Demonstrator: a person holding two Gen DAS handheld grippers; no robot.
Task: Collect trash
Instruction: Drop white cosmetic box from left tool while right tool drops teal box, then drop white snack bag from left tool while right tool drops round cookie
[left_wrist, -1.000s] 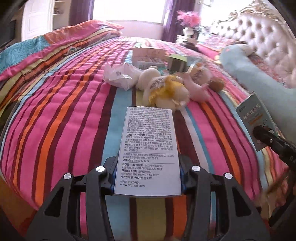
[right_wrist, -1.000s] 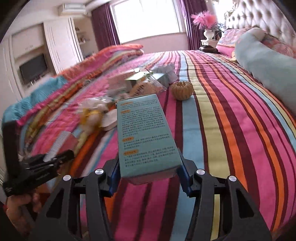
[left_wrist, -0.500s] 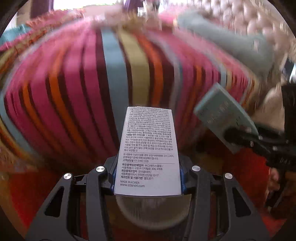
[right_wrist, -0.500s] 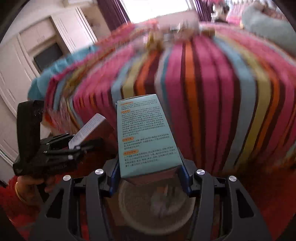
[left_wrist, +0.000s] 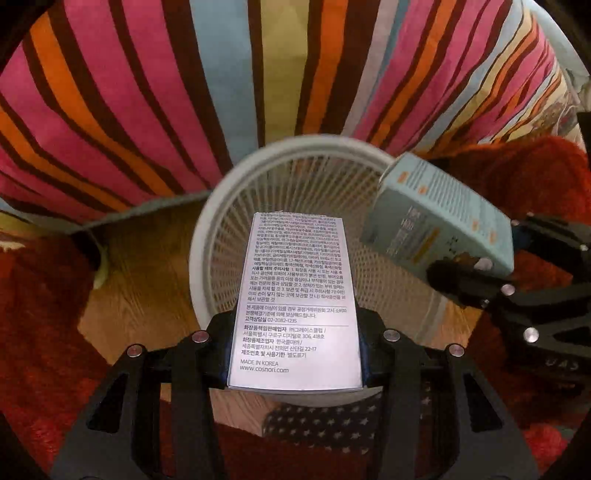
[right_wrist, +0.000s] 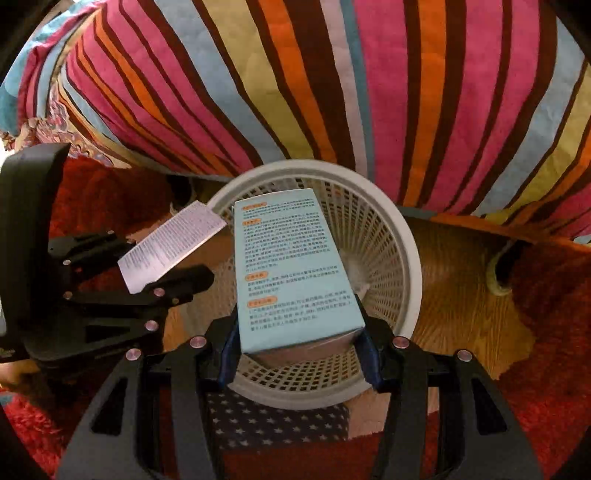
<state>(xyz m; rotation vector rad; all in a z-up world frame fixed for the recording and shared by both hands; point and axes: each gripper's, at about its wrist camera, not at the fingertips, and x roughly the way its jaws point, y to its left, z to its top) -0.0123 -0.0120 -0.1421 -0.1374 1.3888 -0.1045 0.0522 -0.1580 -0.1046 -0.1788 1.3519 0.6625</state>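
My left gripper (left_wrist: 295, 362) is shut on a white printed box (left_wrist: 295, 299) and holds it above a white mesh waste basket (left_wrist: 221, 206). My right gripper (right_wrist: 299, 350) is shut on a light blue box (right_wrist: 291, 269), held over the same basket (right_wrist: 402, 236). The left wrist view shows the blue box (left_wrist: 439, 218) in the right gripper (left_wrist: 480, 273) at the basket's right rim. The right wrist view shows the white box (right_wrist: 170, 243) in the left gripper (right_wrist: 140, 277) at the basket's left side. Something pale lies at the basket's bottom (right_wrist: 354, 273).
The striped bedspread (left_wrist: 147, 92) hangs down just behind the basket. A red shaggy rug (right_wrist: 546, 332) and bare wooden floor (right_wrist: 458, 280) surround it. A dark star-patterned cloth (right_wrist: 273, 421) lies just below the basket in view.
Both grippers swung down from the bed top to the floor beside the bed. Both boxes now hang over the waste basket, still gripped.
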